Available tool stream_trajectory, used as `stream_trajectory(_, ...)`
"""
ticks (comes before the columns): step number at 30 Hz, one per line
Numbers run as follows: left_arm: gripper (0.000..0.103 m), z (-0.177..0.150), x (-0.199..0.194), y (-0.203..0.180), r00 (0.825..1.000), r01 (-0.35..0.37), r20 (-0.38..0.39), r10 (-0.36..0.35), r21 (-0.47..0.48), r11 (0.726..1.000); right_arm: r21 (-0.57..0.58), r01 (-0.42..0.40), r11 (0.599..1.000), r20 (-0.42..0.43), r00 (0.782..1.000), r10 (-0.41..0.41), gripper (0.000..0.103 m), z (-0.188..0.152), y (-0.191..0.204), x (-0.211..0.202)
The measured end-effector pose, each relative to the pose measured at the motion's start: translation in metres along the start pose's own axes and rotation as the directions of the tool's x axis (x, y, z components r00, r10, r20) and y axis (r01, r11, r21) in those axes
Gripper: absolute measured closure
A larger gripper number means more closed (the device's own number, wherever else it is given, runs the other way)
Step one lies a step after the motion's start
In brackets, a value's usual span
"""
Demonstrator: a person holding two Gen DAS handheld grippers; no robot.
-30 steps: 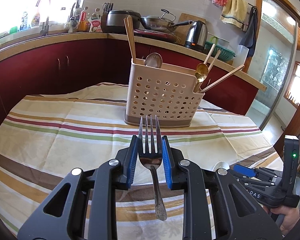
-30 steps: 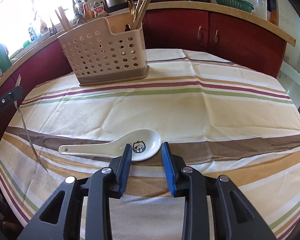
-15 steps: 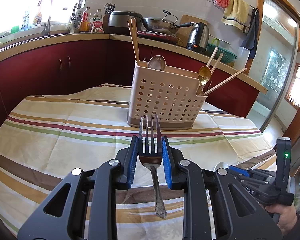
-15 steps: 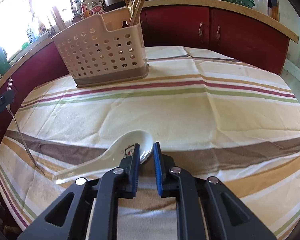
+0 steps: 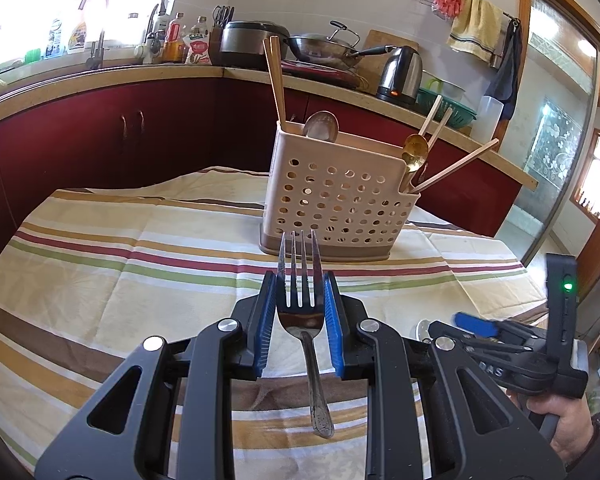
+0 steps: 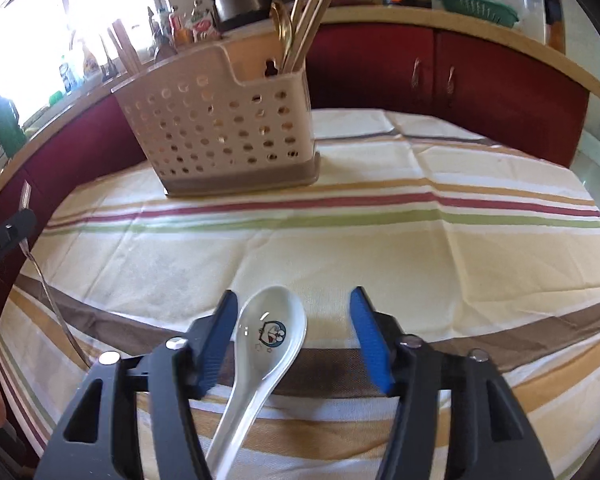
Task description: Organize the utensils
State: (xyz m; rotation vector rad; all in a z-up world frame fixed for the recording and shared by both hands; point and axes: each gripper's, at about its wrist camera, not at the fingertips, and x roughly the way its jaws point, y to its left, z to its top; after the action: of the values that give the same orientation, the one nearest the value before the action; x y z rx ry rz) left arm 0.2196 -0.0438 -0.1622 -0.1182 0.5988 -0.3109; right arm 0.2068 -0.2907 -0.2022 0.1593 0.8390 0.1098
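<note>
Newly widened right gripper jaws flank the white spoon

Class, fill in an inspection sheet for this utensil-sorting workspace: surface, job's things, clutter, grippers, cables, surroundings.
Surface: striped tablecloth, creased.
Job's things: perforated caddy upright, holding chopsticks and spoons; fork; white ceramic spoon lying on the cloth.
Clutter: nothing seen.
Grippers: left gripper clamps the fork, tines forward; right gripper has just been opening, jaws apart, spoon between them nearer one pad.
Cables: nothing seen.
Surroundings: red cabinets, kettle, wok, towels.
</note>
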Motion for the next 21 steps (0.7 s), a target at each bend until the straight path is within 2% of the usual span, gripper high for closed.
stream_trajectory(10, 0.08, 0.0, -0.002, 0.001, 1.0, 0.007, 0.0, -0.007, -0.009, 1.0, -0.064, 0.03, 0.998, -0.104, 0.994, -0.036, 0.045, -0.002, 0.019, 0.026)
stream_trajectory(11, 0.08, 0.0, -0.002, 0.001, 1.0, 0.009, 0.0, -0.009, -0.009, 1.0, -0.067, 0.035, 0.997, -0.102, 0.994, -0.042, 0.045, -0.004, 0.019, 0.027)
stream_trajectory(14, 0.08, 0.0, -0.002, 0.001, 1.0, 0.01, 0.0, -0.01, -0.01, 1.0, -0.074, 0.051, 0.996, -0.088, 0.994, -0.057, 0.061, -0.007, 0.021, 0.025)
stream_trajectory(17, 0.08, 0.0, -0.003, 0.002, 1.0, 0.011, 0.0, -0.011, -0.011, 1.0, -0.067, 0.041, 0.997, -0.079, 0.996, -0.046, 0.061, -0.007, 0.019, 0.023)
stream_trajectory(21, 0.08, 0.0, -0.003, 0.002, 1.0, 0.011, 0.001, -0.011, -0.014, 1.0, -0.065, 0.025, 0.998, -0.021, 0.999, -0.027, 0.061, -0.007, 0.02, 0.012)
